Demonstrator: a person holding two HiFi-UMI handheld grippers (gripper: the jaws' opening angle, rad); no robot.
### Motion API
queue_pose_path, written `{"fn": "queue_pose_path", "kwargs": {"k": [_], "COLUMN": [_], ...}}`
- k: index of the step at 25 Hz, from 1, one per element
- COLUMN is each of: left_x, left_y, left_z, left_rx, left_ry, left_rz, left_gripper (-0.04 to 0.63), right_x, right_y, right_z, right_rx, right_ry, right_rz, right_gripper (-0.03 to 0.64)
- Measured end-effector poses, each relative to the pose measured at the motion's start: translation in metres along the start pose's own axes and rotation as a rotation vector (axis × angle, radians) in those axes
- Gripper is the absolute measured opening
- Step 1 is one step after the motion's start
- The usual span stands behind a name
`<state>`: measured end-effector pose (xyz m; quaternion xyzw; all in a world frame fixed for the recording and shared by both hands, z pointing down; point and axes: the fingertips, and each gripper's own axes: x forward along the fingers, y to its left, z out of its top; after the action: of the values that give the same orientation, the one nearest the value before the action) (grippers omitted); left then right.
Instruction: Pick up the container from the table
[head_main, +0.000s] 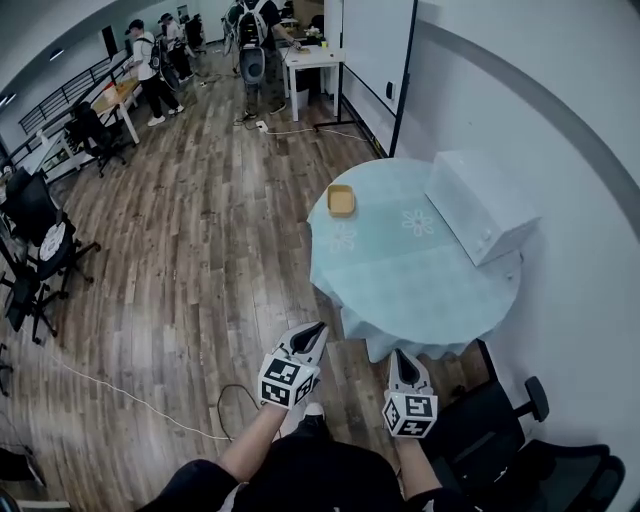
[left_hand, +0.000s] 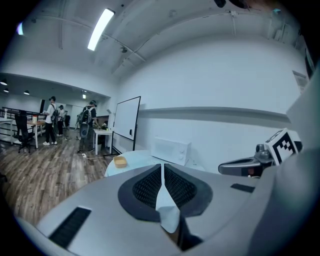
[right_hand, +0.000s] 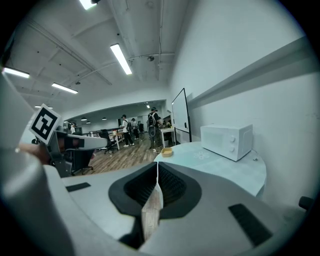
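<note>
A small yellow container (head_main: 341, 200) sits near the far left rim of a round table with a pale blue cloth (head_main: 400, 290). It shows small in the left gripper view (left_hand: 120, 161) and in the right gripper view (right_hand: 167, 151). My left gripper (head_main: 317, 328) and right gripper (head_main: 403, 362) hang side by side over the floor just short of the table's near edge, well away from the container. Both point toward the table. Each has its jaws shut with nothing between them.
A white microwave (head_main: 480, 205) stands on the table's right side against the wall. A black office chair (head_main: 520, 440) is at the lower right. A whiteboard (head_main: 378, 40) stands beyond the table. People, desks and chairs fill the far left of the room. A cable (head_main: 130, 398) lies on the wooden floor.
</note>
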<state>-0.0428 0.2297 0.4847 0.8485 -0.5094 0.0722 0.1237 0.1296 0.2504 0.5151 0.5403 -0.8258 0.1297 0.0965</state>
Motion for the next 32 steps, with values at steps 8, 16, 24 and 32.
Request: {"fn": "queue_pose_path", "kwargs": {"k": [8, 16, 24, 32], "left_x": [0.035, 0.051, 0.073, 0.111], "left_y": [0.059, 0.094, 0.097, 0.119], "left_z": [0.012, 0.008, -0.001, 0.001], "left_rx": [0.007, 0.001, -0.008, -0.012], "left_ry": [0.011, 0.03, 0.061, 0.09], "left_rz": [-0.027, -0.05, -0.069, -0.057], "left_gripper": [0.031, 0.031, 0.031, 0.031], "right_x": [0.061, 0.085, 0.095, 0.142], "right_y": [0.004, 0.013, -0.002, -0.016], "right_z": [0.015, 0.015, 0.012, 0.021], "right_rx": [0.019, 0.032, 0.045, 0.063], "right_ry": [0.001, 0.007, 0.026, 0.032], "right_rz": [-0.04, -0.072, -0.099, -0.079], "right_gripper": [0.025, 0.025, 0.025, 0.025]}}
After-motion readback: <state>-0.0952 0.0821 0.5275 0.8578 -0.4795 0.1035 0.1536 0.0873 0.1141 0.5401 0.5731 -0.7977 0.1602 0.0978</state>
